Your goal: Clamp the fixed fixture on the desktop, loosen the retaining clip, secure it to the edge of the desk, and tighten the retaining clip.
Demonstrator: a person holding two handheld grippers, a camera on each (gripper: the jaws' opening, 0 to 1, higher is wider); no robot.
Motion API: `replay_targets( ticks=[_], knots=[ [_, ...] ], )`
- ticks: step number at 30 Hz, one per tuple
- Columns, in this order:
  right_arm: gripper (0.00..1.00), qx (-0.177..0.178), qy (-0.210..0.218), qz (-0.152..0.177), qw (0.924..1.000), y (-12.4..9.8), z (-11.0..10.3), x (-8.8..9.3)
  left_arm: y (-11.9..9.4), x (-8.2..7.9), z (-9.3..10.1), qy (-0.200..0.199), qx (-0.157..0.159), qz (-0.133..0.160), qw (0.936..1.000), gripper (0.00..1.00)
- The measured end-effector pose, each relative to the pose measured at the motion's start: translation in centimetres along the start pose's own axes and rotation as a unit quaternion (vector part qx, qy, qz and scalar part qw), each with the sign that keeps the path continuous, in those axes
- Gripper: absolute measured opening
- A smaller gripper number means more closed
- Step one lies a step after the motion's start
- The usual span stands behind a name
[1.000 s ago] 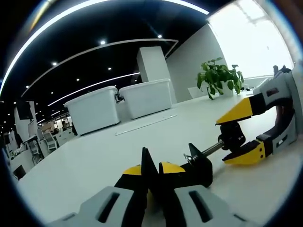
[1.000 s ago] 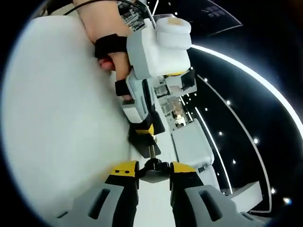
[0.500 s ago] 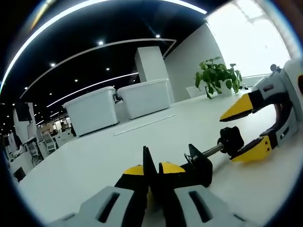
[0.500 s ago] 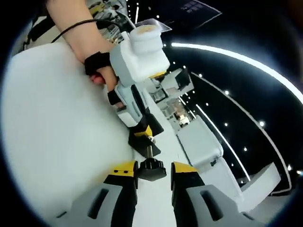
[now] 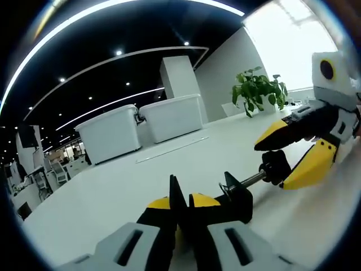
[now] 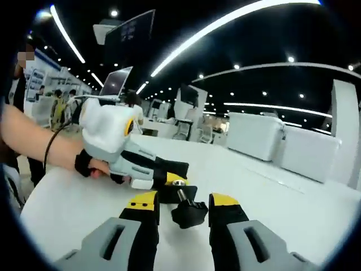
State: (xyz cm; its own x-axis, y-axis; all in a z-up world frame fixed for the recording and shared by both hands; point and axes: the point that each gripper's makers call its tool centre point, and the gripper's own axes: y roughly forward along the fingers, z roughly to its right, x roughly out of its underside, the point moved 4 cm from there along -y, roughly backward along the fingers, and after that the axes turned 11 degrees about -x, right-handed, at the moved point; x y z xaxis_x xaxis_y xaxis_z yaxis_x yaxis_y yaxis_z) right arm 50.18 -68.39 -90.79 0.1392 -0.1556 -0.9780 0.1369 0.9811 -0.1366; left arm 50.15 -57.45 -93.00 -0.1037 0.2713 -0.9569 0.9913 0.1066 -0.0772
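Left gripper: the left gripper [image 5: 179, 199] is lying low over the white desk [image 5: 101, 197], its yellow-tipped jaws pressed together on the black body of the fixture [image 5: 237, 200]; in the right gripper view a person's hand [image 6: 93, 167] is holding it [image 6: 169, 179] from the left.
Right gripper: the right gripper [image 6: 183, 204] is standing with jaws apart, one on each side of the fixture's knob [image 6: 190, 213]; whether they are touching it cannot be told. In the left gripper view it [image 5: 285, 161] is reaching in from the right.
Fixture: black, blocky body, bright metal threaded rod [image 5: 251, 179], lobed black knob [image 5: 274, 165]; it is sitting on the desk between the two grippers.
Surroundings: two white lidded bins [image 5: 144, 125] and a leafy plant [image 5: 258, 90] are standing farther back.
Hidden: the fixture's clamping part is covered by the left jaws.
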Motion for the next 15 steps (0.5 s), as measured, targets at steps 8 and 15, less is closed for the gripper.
replay_targets(
  ticks=[8,15],
  knots=[
    [0.26,-0.007,0.05,-0.004,0.9987,0.89,0.82,0.93,-0.09,0.01,0.0,0.002,-0.001,0.001,1.0,0.09],
    [0.26,0.0,-0.006,-0.018,0.9998,0.96,0.45,0.82,-0.05,0.02,-0.06,0.003,-0.002,0.0,1.0,0.09]
  ],
)
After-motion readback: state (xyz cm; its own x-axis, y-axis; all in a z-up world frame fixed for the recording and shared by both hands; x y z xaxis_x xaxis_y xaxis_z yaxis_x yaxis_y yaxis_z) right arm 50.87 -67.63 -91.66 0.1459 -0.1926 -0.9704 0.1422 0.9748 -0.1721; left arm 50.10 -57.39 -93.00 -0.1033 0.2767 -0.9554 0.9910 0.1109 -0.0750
